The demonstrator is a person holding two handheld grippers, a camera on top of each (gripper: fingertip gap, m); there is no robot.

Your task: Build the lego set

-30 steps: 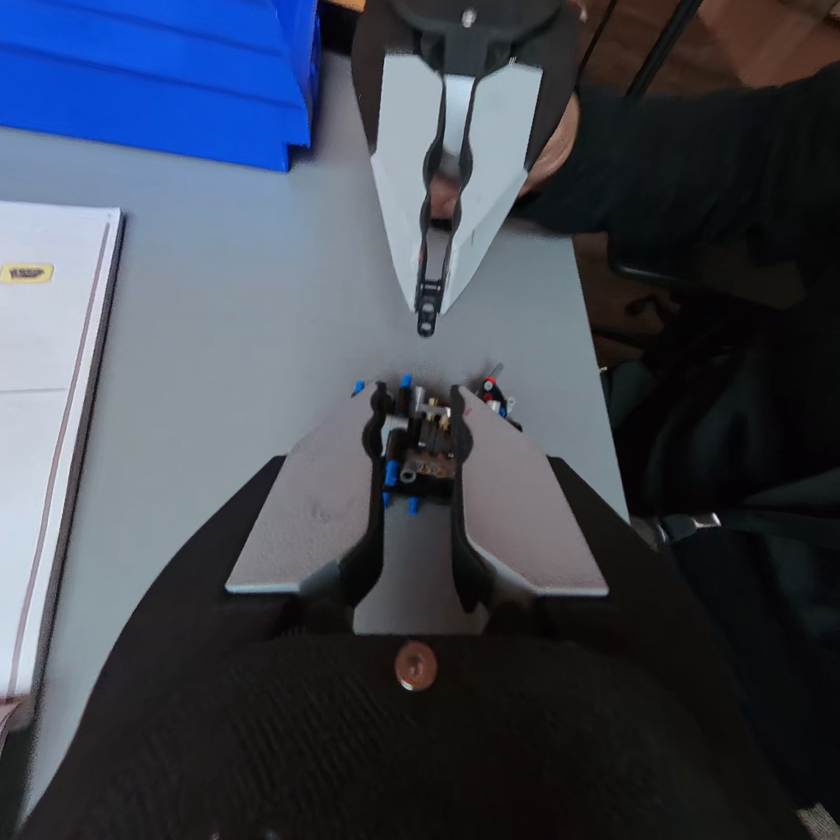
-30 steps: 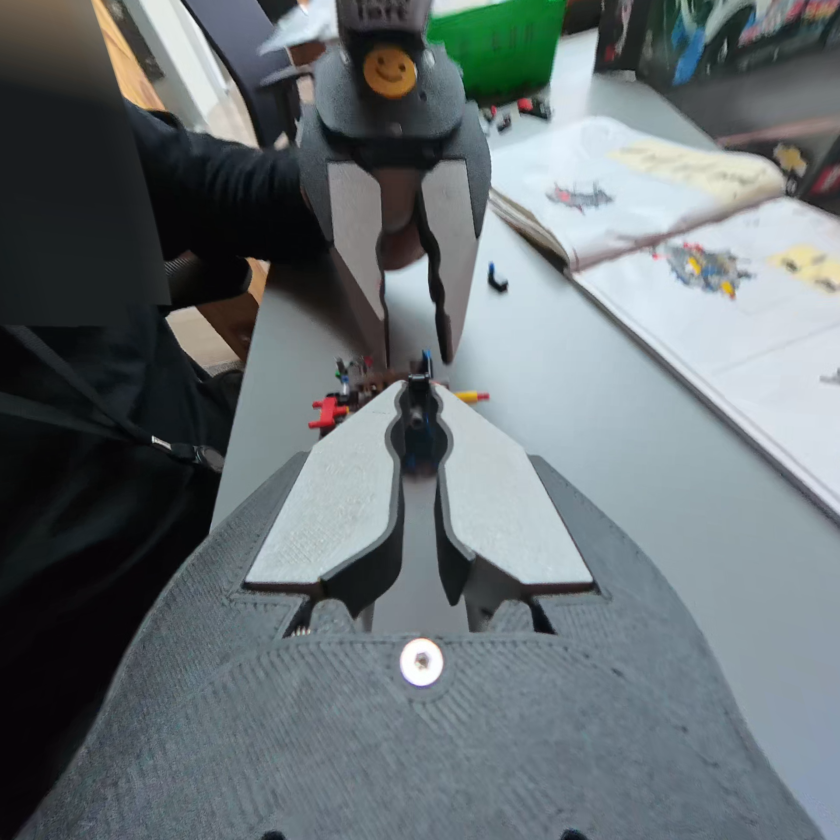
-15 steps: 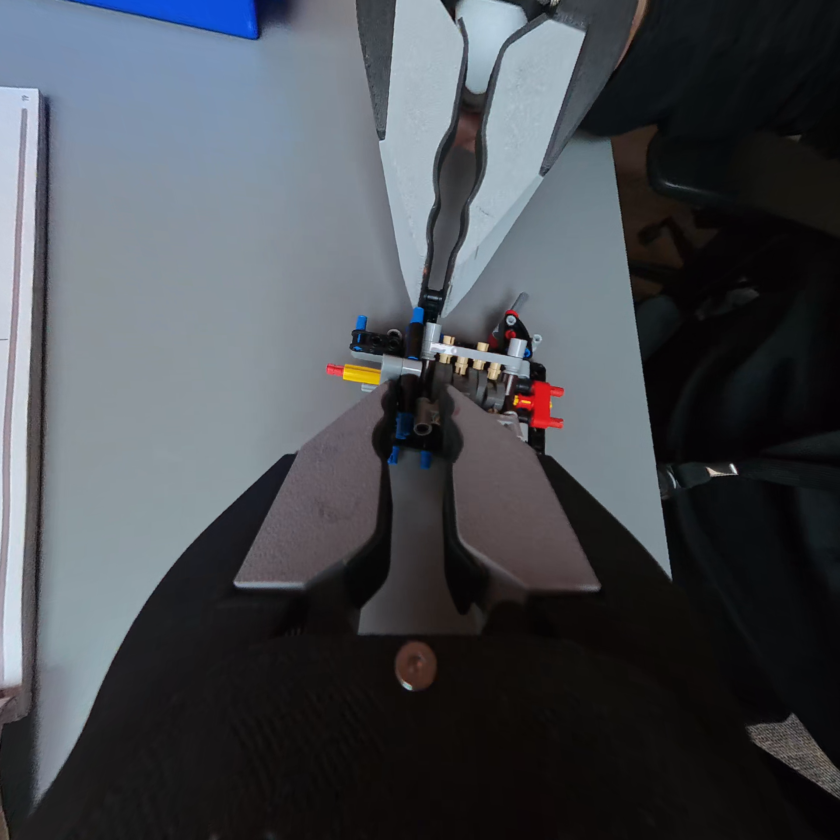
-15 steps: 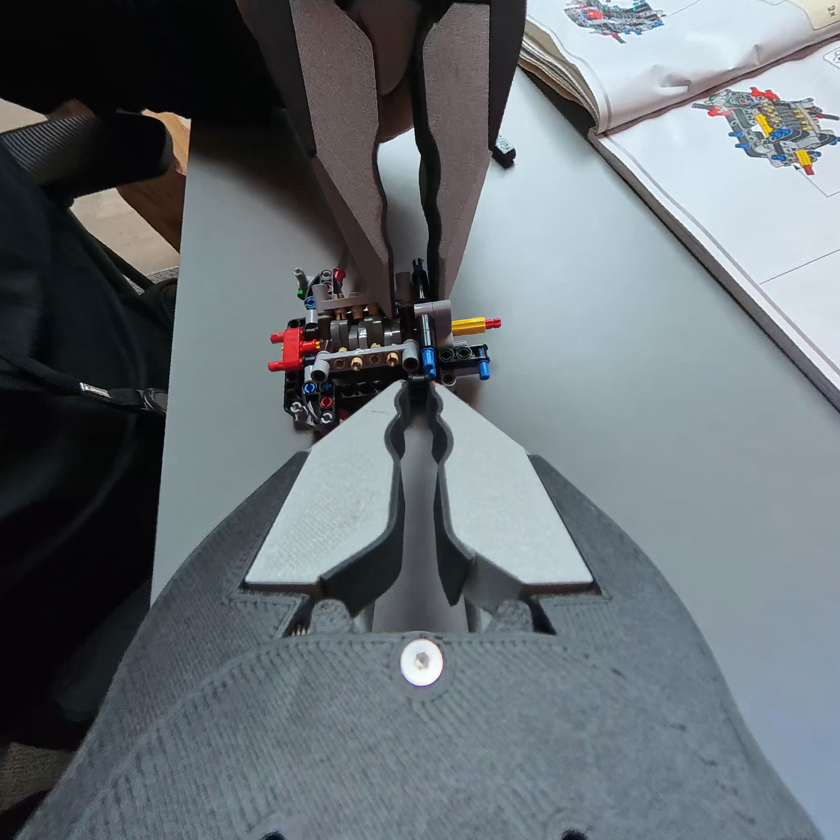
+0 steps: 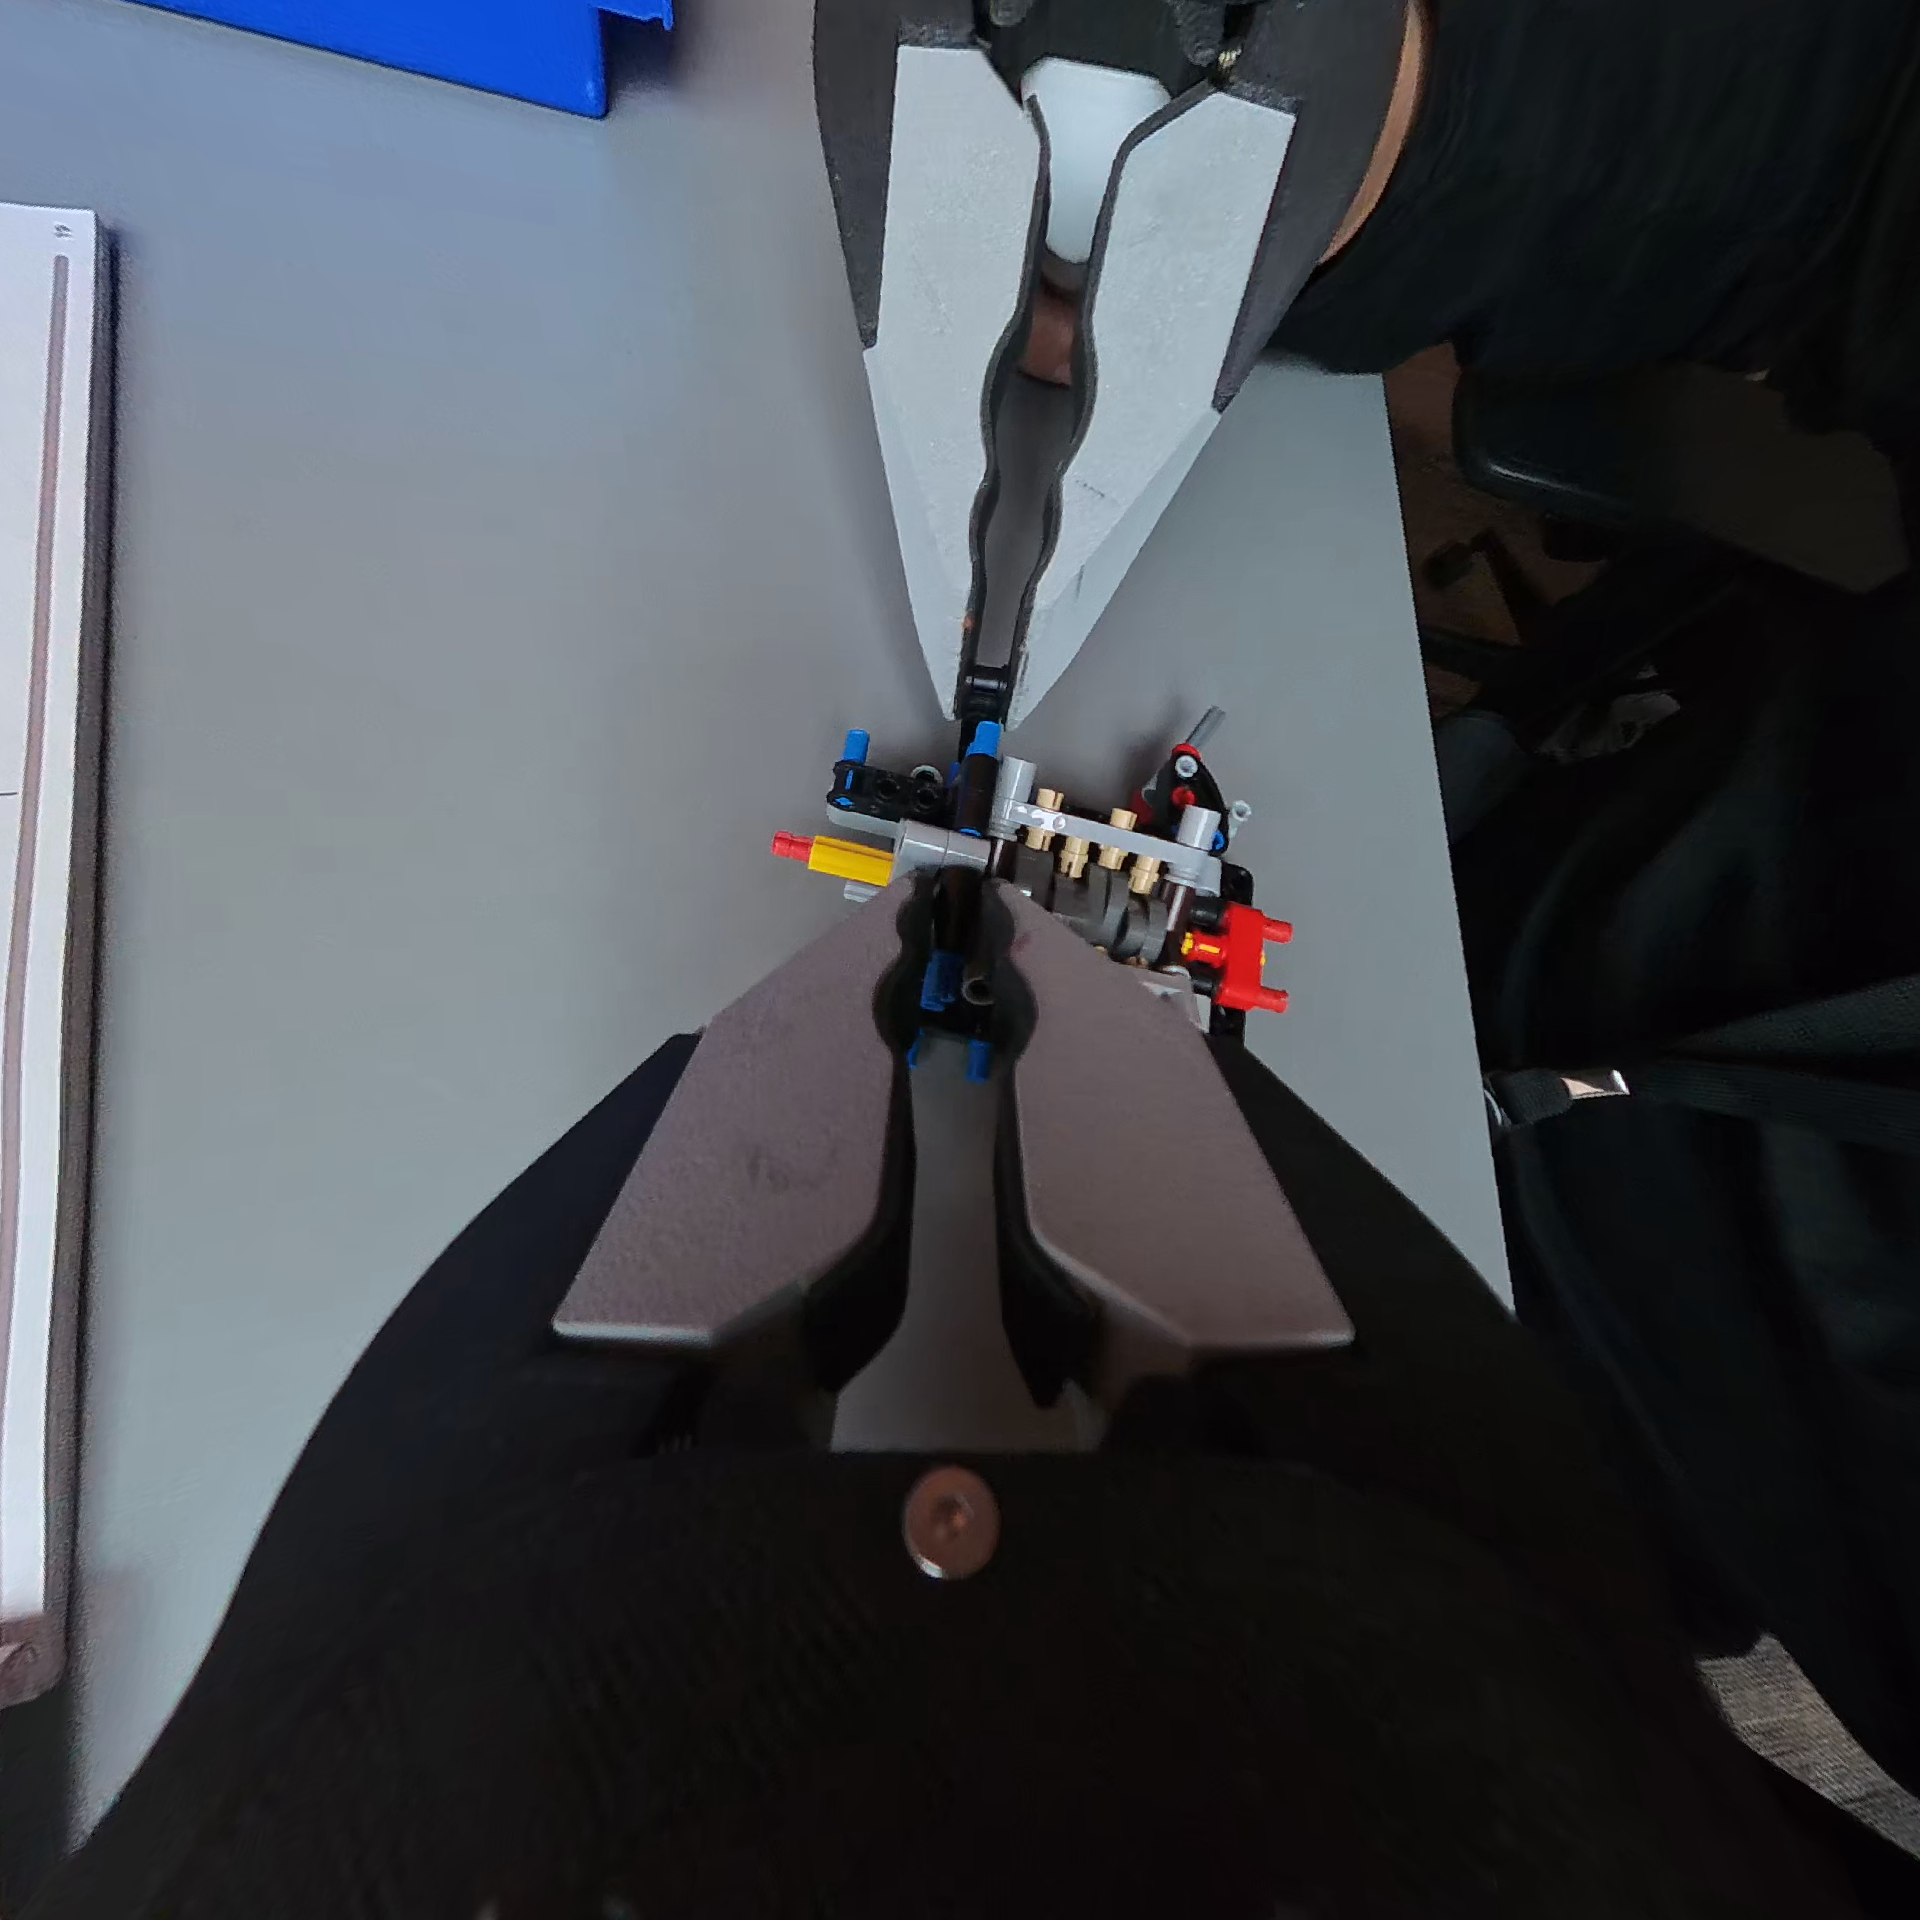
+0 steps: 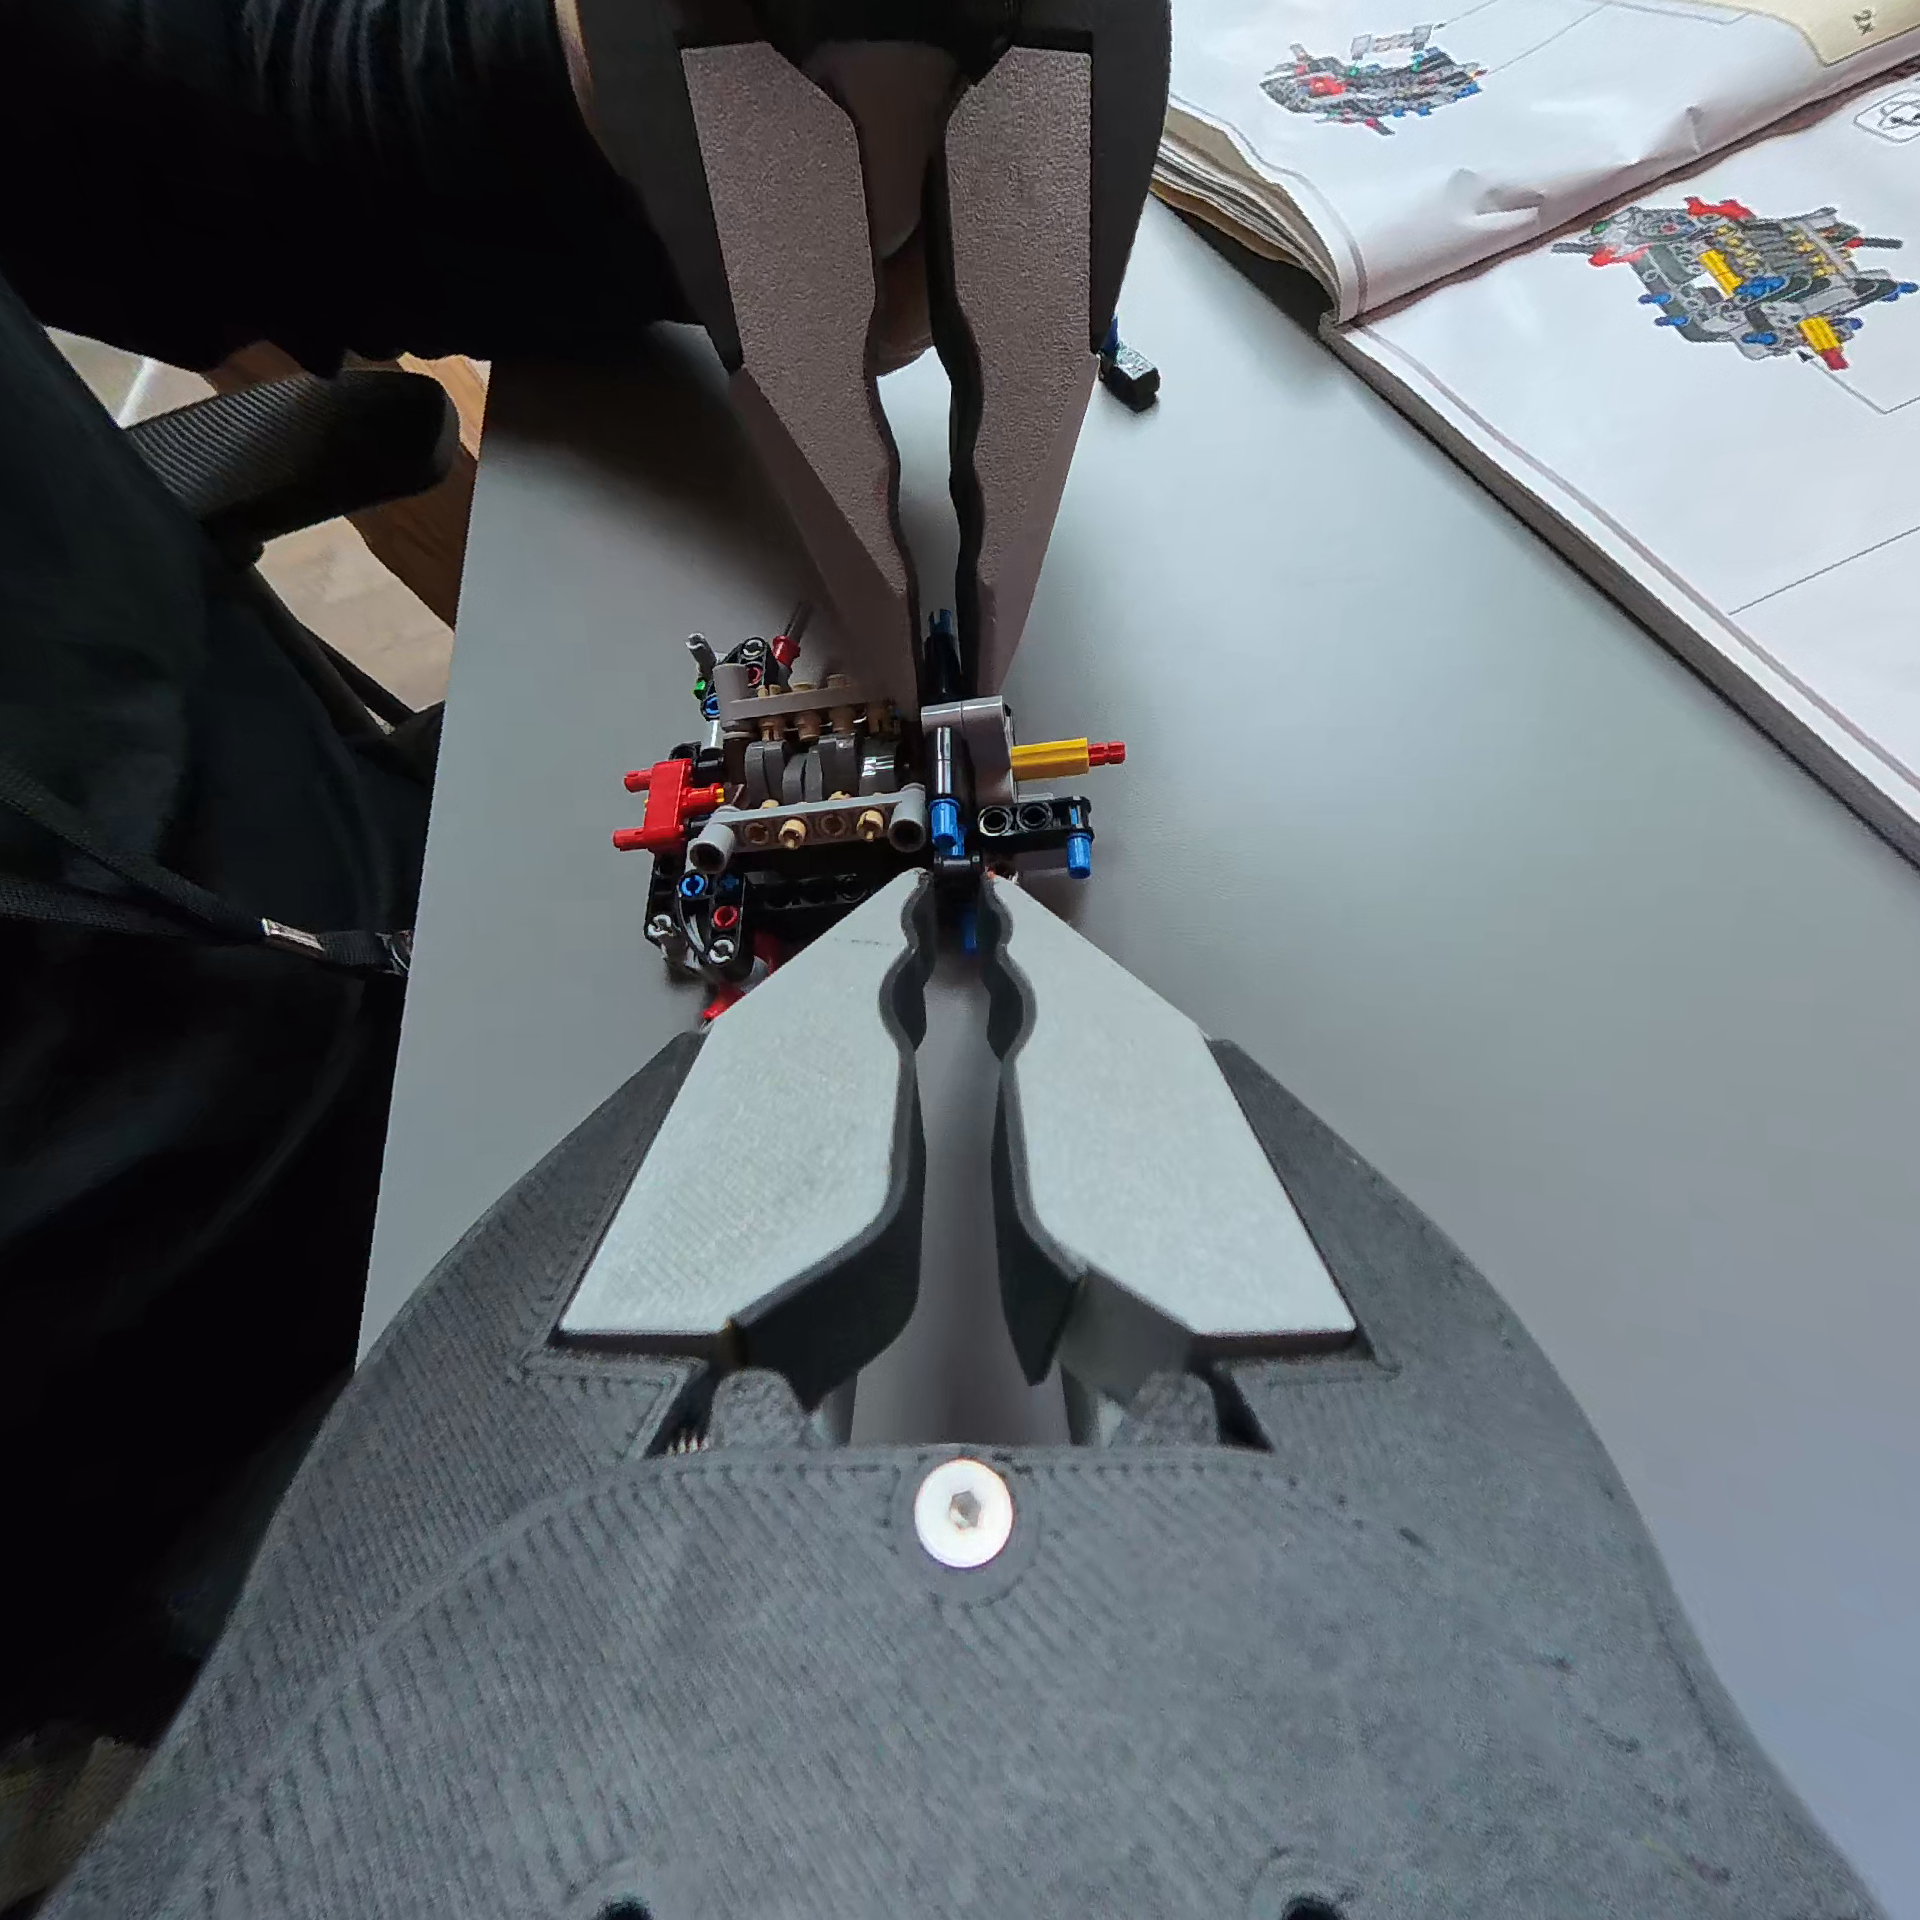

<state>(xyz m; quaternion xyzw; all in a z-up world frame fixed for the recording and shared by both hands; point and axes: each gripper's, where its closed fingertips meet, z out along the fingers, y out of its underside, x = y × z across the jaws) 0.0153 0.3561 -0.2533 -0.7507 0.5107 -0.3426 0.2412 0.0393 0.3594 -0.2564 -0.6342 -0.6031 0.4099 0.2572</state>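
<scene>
A partly built lego assembly (image 5: 1091,873) of grey, black and tan parts, with a red connector and a yellow axle, rests on the grey table (image 5: 416,623). My left gripper (image 5: 956,894) is shut on its near end, around black parts with blue pins. My right gripper (image 5: 985,707) comes in from the far side, shut on a small black piece (image 5: 982,686) that touches the assembly's top by a blue pin. In the right wrist view the assembly (image 6: 810,790) lies just past my right gripper (image 6: 956,888), with the left gripper (image 6: 940,665) opposite.
An open instruction booklet (image 6: 1662,416) lies on the table; its edge shows at the left of the left wrist view (image 5: 42,831). A blue bin (image 5: 416,42) stands at the back. A loose black part (image 6: 1127,369) lies near the booklet. The table edge and a chair are beside the assembly. The grippers are tip to tip, or close to it.
Both grippers tilted down and closed in on each other. The right gripper brought its black piece from above the table down onto the assembly, which the left gripper keeps holding.
</scene>
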